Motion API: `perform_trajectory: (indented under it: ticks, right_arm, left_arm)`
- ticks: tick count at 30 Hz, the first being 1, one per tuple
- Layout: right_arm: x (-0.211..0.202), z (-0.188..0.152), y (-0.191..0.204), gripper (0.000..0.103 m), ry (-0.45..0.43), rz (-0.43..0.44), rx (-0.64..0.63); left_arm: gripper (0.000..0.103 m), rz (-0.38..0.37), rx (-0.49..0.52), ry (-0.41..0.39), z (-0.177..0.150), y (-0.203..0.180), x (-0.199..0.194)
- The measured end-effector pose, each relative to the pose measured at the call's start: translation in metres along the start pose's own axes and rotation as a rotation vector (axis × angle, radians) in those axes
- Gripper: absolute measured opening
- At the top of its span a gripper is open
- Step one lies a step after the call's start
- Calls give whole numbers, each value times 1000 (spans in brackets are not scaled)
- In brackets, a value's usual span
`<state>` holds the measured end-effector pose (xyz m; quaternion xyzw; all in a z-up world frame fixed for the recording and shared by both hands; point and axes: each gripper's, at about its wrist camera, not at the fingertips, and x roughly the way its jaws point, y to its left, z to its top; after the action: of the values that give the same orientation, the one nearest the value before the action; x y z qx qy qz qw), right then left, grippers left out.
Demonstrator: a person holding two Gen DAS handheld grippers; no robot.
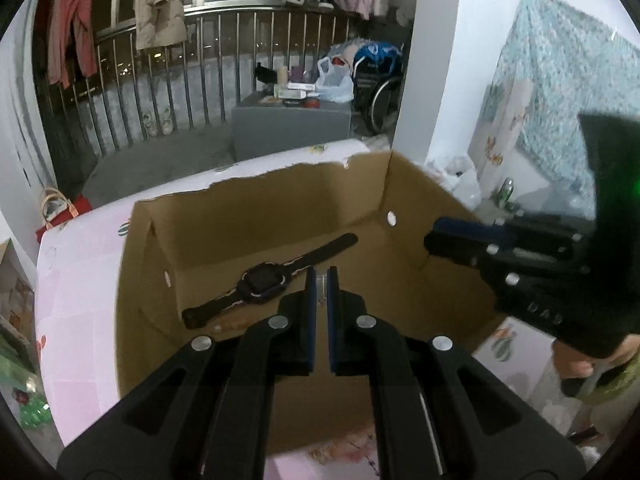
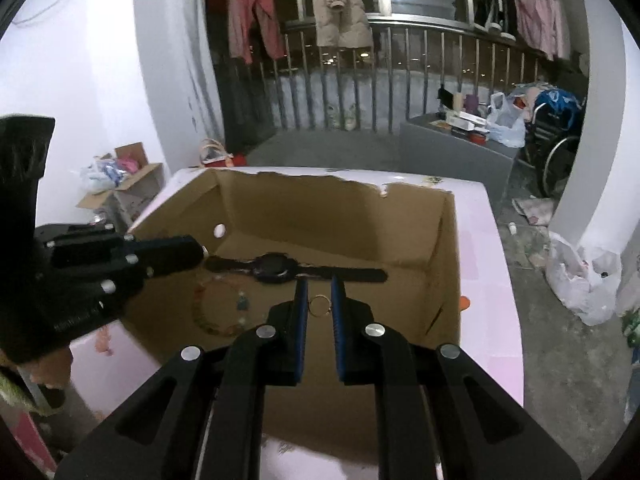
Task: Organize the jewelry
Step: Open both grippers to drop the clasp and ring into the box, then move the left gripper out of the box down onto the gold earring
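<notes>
An open cardboard box (image 1: 256, 200) (image 2: 320, 204) stands on a pink-covered table (image 1: 80, 280) (image 2: 492, 280). A black smartwatch (image 1: 264, 282) (image 2: 276, 268) lies flat on its floor. In the right wrist view a bead bracelet (image 2: 199, 304) lies in front of the watch. A thin gold ring (image 2: 320, 305) shows in the gap of my right gripper (image 2: 320, 280), clear of both pads; the jaws are open. My left gripper (image 1: 321, 276) hovers over the box near the watch, open by a narrow gap, with a small pale speck at its tips. Each gripper also appears in the other view (image 1: 432, 240) (image 2: 198, 256).
A metal balcony railing (image 2: 400, 80) with hung clothes runs behind the table. A grey cabinet (image 1: 292, 128) with clutter and a wheelchair (image 2: 560, 152) stand beyond. Plastic bags (image 2: 580, 280) lie on the floor at the right, a box of odds (image 2: 128, 176) at the left.
</notes>
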<state>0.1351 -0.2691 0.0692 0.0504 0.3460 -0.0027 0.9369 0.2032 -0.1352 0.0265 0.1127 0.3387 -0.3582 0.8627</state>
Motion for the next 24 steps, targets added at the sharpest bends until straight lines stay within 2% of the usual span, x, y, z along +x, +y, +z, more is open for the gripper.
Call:
perform_trajectory:
  ticks: [2,3,7,13,16,19,24]
  right_arm:
    - [-2,-1,-4,23,-17,1,15]
    - [-6,-3,-6,27,-27,3,21]
    - [-25,-12,-16,28,-61,15,40]
    - [-67,-43,-23,28,-101,92,37]
    - [-77,-70,-20,28,-64,144,26]
    - [-63,-94,-13,28,30,159,6]
    - [-24,-119,-1,27,131,156,-40]
  left_arm:
    - [25,12,1,2,-2,-1,5]
    - [28,7,-6,-7,-3,0,4]
    - [32,8,-24,-58,-10,3,-14]
    - [32,17,-31,-146,-35,10,-73]
    - [32,20,-40,-149,-58,16,-98]
    - [32,25,-67,-122,-85,20,-112]
    - [32,30,-132,-31,-125,26,-99]
